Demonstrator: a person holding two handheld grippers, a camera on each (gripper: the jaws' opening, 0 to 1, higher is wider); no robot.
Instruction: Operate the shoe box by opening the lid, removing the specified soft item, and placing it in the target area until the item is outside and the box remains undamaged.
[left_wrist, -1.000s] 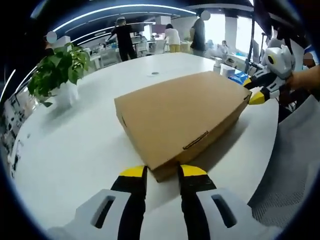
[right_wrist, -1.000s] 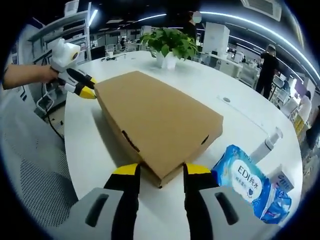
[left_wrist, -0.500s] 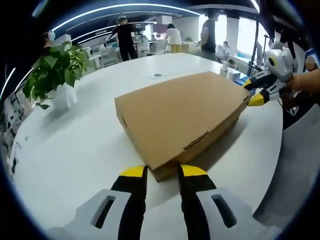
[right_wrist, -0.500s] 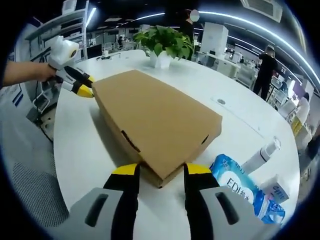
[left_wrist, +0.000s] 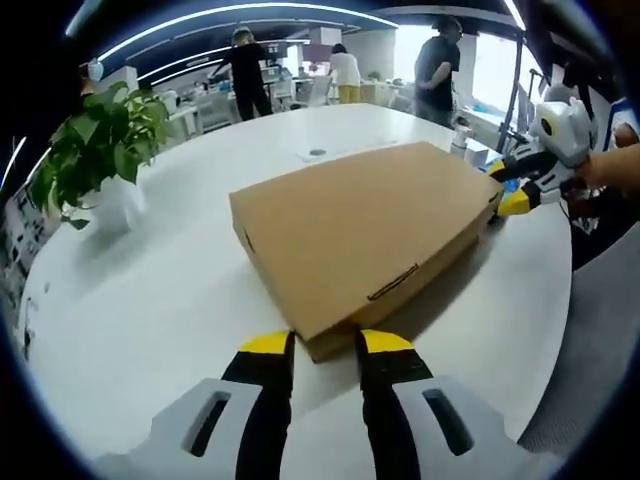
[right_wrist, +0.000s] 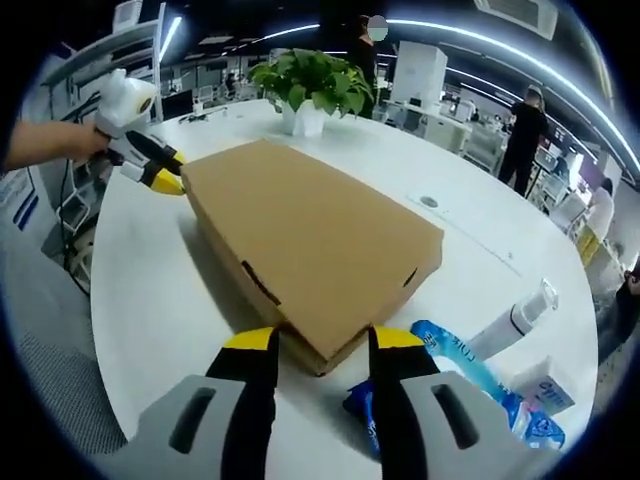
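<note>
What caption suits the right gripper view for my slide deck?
Right gripper straddles a corner of the closed cardboard shoe box; left gripper at the far corner.

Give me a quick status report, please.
Left claw and right claw each straddle a corner of the shoe box. Lid closed. Wet-wipes pack beside the right corner.

There is one brown box (left_wrist: 360, 235) on the big white surface (left_wrist: 150, 300). There is one green plant (left_wrist: 95, 135) in one white pot (left_wrist: 110, 205). Two grippers are here, the left gripper (left_wrist: 325, 345) and the right gripper (right_wrist: 322, 340), and each has two jaws with yellow tips. Near the box I count one blue pack of wipes (right_wrist: 460, 385), one white bottle (right_wrist: 515, 322) and one small white carton (right_wrist: 535, 385). Far behind the surface, I count three people (left_wrist: 345, 75) standing.
</note>
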